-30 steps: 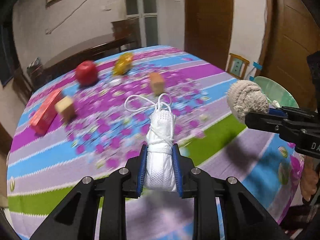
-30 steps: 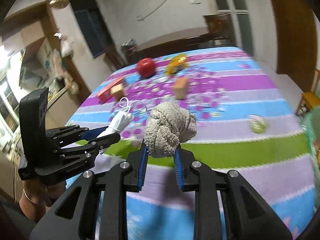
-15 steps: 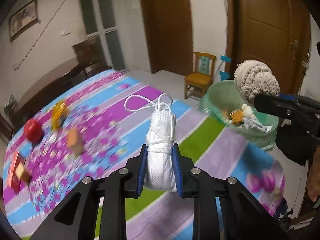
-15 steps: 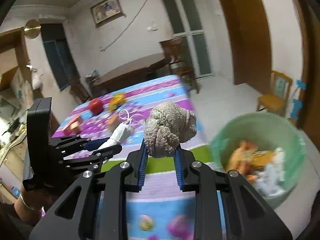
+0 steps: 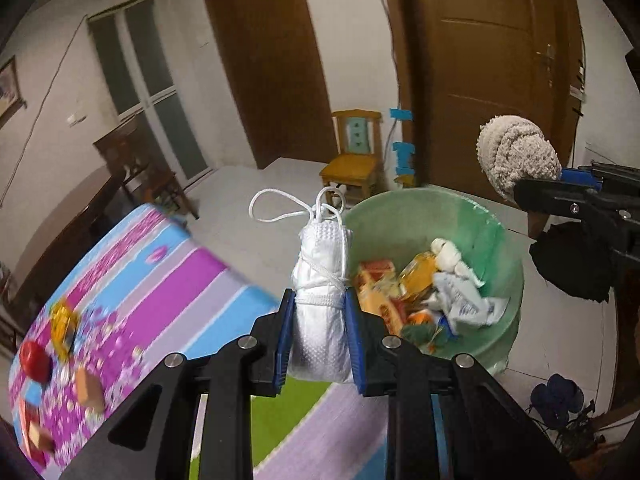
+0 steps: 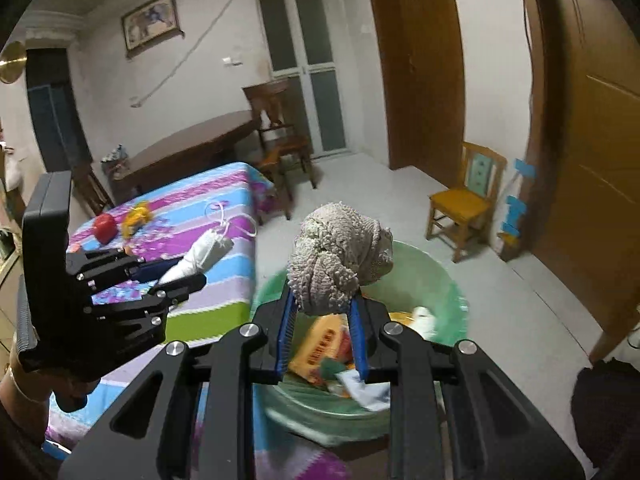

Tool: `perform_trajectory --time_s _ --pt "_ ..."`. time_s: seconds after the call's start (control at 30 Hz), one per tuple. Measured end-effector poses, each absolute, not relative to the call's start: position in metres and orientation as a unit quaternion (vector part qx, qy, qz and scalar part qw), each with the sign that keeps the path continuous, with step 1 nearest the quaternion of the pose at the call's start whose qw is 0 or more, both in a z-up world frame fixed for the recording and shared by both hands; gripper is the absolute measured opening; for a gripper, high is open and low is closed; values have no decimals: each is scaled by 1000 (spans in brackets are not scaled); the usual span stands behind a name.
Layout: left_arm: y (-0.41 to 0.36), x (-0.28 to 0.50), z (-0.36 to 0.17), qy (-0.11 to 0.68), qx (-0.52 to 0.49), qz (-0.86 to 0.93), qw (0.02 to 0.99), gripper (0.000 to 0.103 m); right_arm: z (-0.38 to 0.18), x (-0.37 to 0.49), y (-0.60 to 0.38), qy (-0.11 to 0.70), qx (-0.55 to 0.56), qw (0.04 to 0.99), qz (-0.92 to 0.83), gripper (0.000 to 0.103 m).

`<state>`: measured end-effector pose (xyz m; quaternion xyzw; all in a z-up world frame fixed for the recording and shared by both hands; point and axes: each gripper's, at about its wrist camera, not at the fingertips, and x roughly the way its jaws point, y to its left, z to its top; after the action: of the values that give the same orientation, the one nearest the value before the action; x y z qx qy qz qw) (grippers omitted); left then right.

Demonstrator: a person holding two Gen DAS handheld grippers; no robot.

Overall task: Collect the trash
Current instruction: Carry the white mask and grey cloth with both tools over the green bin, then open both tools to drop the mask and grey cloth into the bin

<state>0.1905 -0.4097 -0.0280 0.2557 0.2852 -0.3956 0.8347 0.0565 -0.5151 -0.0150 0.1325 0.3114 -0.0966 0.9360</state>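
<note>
While both hands are hovering by the bin, the left claw (image 5: pixel 319 334) is squeezing a rolled white mask (image 5: pixel 320 300) and the right claw (image 6: pixel 323 332) is clamping a beige knitted wad (image 6: pixel 340 258), probably so both can get dropped together. Just past them the green bin (image 5: pixel 508 248) is sitting on the floor beside the counter (image 6: pixel 224 280), already holding wrappers. The left view is showing the bin's contents clearly; the right one is blurring them but showing the apple (image 6: pixel 105 229) on the counter better
</note>
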Motion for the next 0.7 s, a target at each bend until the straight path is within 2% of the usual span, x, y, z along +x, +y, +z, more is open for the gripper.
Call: perform_trajectory --time_s 0.33,0.7 --pt "-472 191 -34 279 269 -424 818 26 -27 53 -541 339 127 923 -128 23" --pt "-493 193 -50 287 280 -430 809 26 -40 60 -550 361 124 914 -137 23"
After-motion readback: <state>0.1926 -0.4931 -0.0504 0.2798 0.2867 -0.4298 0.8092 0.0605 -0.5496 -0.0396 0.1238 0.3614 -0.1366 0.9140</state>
